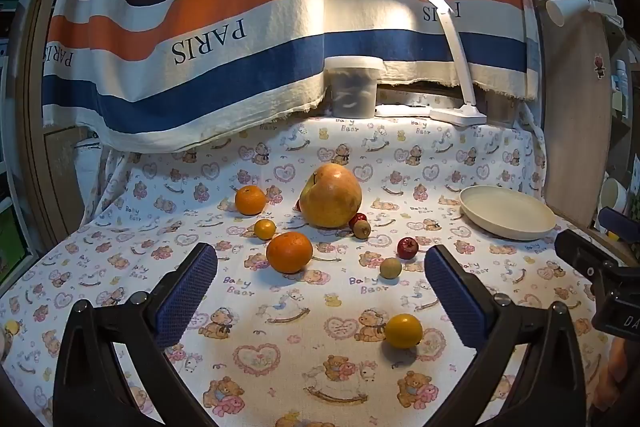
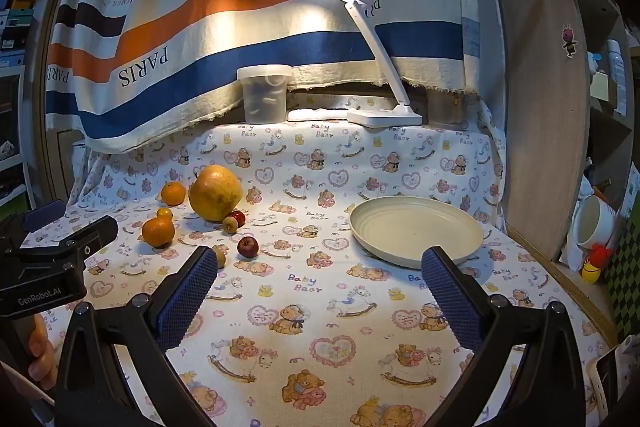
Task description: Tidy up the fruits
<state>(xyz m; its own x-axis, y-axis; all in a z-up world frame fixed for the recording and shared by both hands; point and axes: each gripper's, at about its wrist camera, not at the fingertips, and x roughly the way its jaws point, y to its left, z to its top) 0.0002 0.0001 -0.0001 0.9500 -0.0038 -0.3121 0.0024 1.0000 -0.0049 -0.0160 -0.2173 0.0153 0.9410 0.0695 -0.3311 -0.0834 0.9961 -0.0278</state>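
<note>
Fruits lie on the bear-print cloth: a large yellow pomelo-like fruit (image 1: 331,195) (image 2: 215,193), an orange (image 1: 289,252) (image 2: 158,231), a smaller orange (image 1: 250,200), a small yellow citrus (image 1: 265,229), a small red fruit (image 1: 407,247) (image 2: 247,246), a tan one (image 1: 390,267), and a yellow one (image 1: 403,330) nearest the camera. An empty cream plate (image 1: 508,213) (image 2: 416,227) sits to the right. My left gripper (image 1: 320,253) is open above the cloth, short of the orange. My right gripper (image 2: 320,255) is open, with the plate just beyond its right finger.
A lit white desk lamp (image 1: 456,107) and a lidded plastic tub (image 1: 352,87) stand at the back under a hanging striped cloth (image 1: 240,27). A wooden board (image 2: 544,131) walls the right side, with a mug (image 2: 592,223) beyond it. A hand (image 2: 40,355) holds the left gripper's handle.
</note>
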